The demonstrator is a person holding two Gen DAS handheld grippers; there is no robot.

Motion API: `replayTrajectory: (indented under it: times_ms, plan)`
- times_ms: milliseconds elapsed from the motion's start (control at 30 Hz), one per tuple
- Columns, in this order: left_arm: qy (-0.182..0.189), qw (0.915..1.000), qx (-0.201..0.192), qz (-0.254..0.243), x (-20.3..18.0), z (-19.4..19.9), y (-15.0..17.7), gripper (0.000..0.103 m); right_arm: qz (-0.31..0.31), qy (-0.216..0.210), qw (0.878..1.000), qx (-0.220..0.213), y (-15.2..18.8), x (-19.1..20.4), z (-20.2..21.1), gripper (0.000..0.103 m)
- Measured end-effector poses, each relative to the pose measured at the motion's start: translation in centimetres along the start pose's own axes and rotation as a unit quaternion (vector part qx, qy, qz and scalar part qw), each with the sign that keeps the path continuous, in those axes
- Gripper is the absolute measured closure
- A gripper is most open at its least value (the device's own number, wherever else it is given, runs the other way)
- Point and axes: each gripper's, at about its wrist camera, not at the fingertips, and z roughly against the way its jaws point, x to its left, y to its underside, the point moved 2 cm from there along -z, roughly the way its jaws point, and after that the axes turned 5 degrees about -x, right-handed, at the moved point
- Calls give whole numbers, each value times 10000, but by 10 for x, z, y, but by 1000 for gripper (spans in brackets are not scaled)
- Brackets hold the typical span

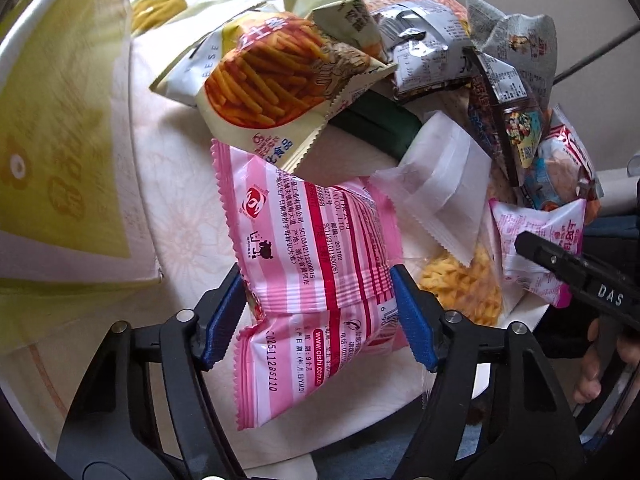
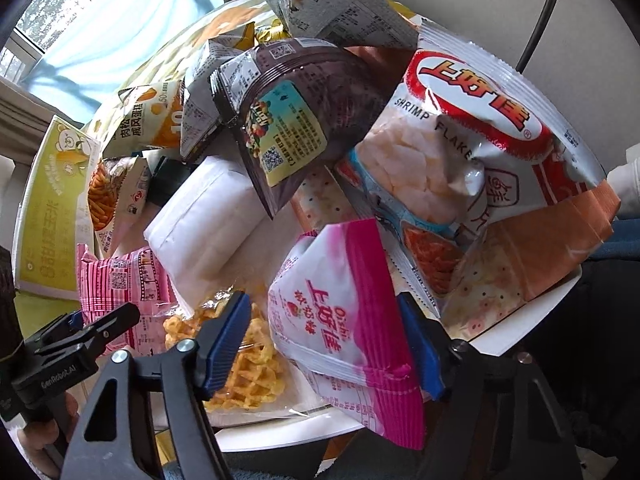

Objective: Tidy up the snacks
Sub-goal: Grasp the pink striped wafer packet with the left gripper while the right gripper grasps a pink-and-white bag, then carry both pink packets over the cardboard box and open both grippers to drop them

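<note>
Gripping a pink oishi.com packet (image 1: 320,256), left tool (image 1: 320,312); right tool (image 2: 332,344) gapes (Oishi pouch (image 2: 340,312) between).

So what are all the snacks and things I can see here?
pink striped packet: 1, pink and white, between the left jaws
pink Oishi packet: 1, pink and white, between the right jaws, which have not closed on it
orange stick snack bag: 1, cream with orange sticks, top of the pile
plain white packet: 1, white, middle of the pile
lattice crisps bag: 1, clear with yellow crisps, near table edge
dark nut packet: 1, brown, leaning in the pile
shrimp flakes bag: 1, white and red, right side
yellow box: 1, yellow, far left
left gripper: 1, black with blue pads
right gripper: 1, black with blue pads
</note>
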Motion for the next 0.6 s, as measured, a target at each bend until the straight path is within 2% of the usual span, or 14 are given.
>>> replayTrajectory:
  times_ms: [67, 267, 600]
  plan:
    - [-29, 10000, -38, -41, -3, 1, 0, 41, 5, 20, 10000, 22, -2, 0, -2, 45]
    - [-249, 9996, -113, 14, -6, 9, 3, 43, 161, -21, 9999, 57, -4, 0, -4, 55]
    - [-672, 9964, -522, 30, -16, 45, 15, 43, 486, -102, 9986, -202, -9, 5, 15, 58]
